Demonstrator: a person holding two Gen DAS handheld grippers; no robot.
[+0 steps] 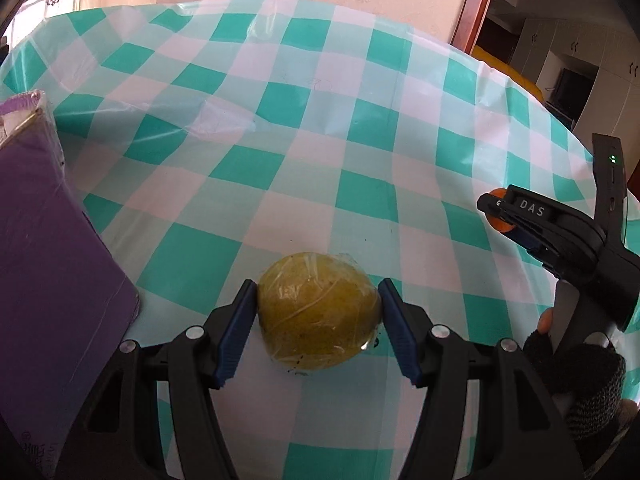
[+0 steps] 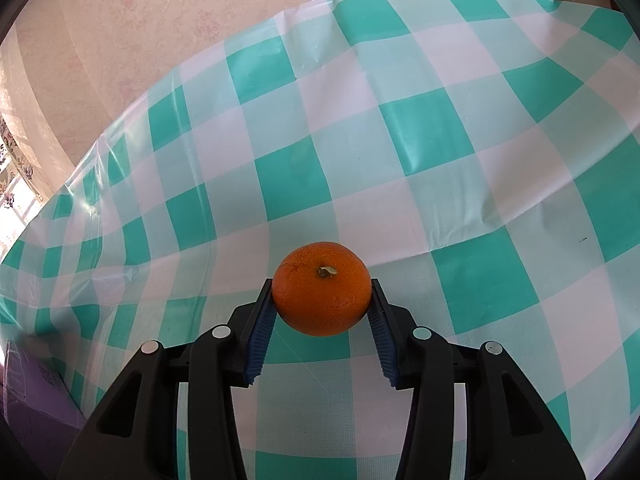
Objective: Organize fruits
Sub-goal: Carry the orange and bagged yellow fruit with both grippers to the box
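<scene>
Over glossy checked tablecloth [image 2: 420,128], left tongs [image 1: 318,308] clamp film-wrapped yellow-green fruit [image 1: 318,314], right tongs [image 2: 322,292] clamp dimpled orange [image 2: 321,288].

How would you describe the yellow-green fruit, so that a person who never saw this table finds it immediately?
On the green-and-white checked tablecloth, look right of the purple box. The yellow-green fruit sits there between the left gripper pads. Unlike the bare orange in the right gripper, it is wrapped in clear film.

We see a glossy, creased plastic tablecloth [image 1: 280,128], clear shiny film wrapping the yellow fruit [image 1: 318,314], a matt, pebbled orange [image 2: 321,288], ribbed blue pads [image 2: 260,340], a matt purple box [image 1: 48,280] at left
</scene>
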